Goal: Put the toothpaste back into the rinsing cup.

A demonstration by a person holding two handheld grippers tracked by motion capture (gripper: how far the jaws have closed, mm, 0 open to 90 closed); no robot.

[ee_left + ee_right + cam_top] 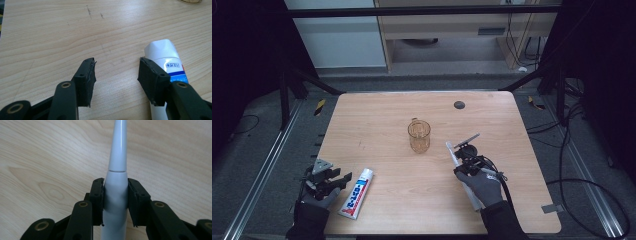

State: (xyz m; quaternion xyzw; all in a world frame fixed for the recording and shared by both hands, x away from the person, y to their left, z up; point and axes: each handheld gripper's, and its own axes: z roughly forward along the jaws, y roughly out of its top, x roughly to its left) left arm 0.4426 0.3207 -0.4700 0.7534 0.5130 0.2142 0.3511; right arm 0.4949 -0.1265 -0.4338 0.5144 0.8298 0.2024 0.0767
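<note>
Right gripper view has my right gripper [115,202] clamped on the white, tapering plastic electric toothbrush handle [115,195]; both black pads press its thick body and its slim neck runs on ahead over the light wooden table [45,157]. On the high view that right gripper [462,152] sits to the right of and nearer me than the clear amber glass mug [419,136], which stands upright near the table's middle, and the toothbrush [452,151] points past the mug's right side. My left gripper [116,75] rests with its jaws apart and bare wood between them. The white toothpaste tube with blue and red print [166,58] lies just beside its right-hand jaw, well left of the mug.
</note>
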